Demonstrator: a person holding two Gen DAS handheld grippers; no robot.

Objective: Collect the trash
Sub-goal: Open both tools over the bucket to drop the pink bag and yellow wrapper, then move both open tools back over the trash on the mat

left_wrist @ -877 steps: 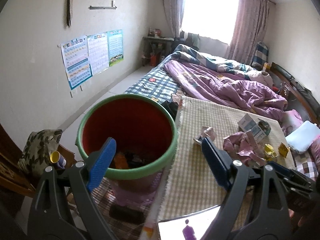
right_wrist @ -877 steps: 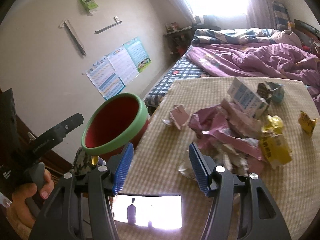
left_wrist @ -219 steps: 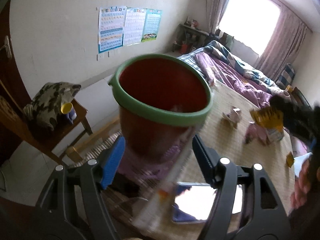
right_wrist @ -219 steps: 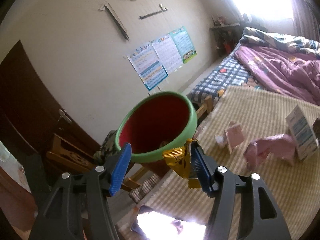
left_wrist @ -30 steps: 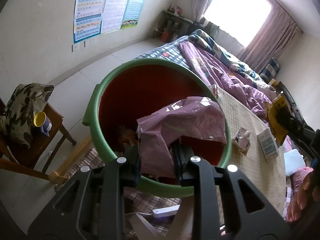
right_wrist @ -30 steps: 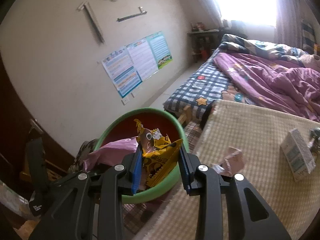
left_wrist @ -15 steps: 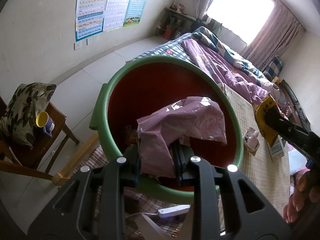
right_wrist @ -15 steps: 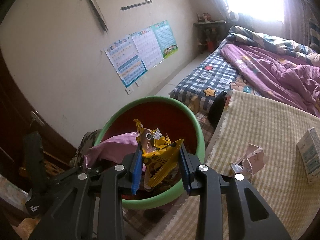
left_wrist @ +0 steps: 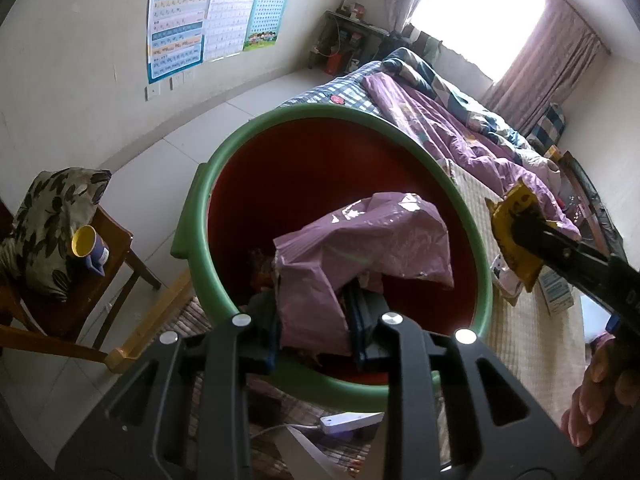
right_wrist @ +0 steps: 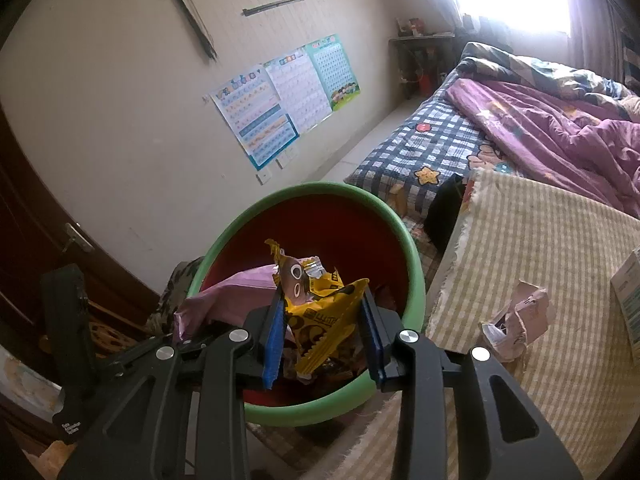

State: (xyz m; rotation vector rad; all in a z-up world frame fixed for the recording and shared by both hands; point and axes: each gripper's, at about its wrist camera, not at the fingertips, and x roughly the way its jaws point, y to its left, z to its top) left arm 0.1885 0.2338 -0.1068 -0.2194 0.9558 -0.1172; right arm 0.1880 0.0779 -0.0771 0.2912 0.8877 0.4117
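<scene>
A red bin with a green rim (left_wrist: 192,216) stands below both grippers. My left gripper (left_wrist: 314,320) hangs over the bin's near side with a crumpled pink plastic bag (left_wrist: 360,248) between its blue pads. Its jaws are opening, and the pads still touch the bag. My right gripper (right_wrist: 322,336) is shut on a yellow snack wrapper (right_wrist: 324,320) just above the bin's rim (right_wrist: 412,280). The pink bag (right_wrist: 232,296) shows to its left. In the left wrist view the right gripper (left_wrist: 520,236) comes in from the right with the wrapper (left_wrist: 508,224).
A straw mat (right_wrist: 540,240) right of the bin carries a crumpled pink carton (right_wrist: 516,320) and a white-blue carton (right_wrist: 628,296). Behind lies a bed with a purple quilt (right_wrist: 560,132). A wooden chair (left_wrist: 120,240) with a cushion and a yellow cup (left_wrist: 84,240) stands left.
My right gripper has come down and nearer over the bin with the yellow wrapper. The left gripper's pads have parted slightly around the pink bag.
</scene>
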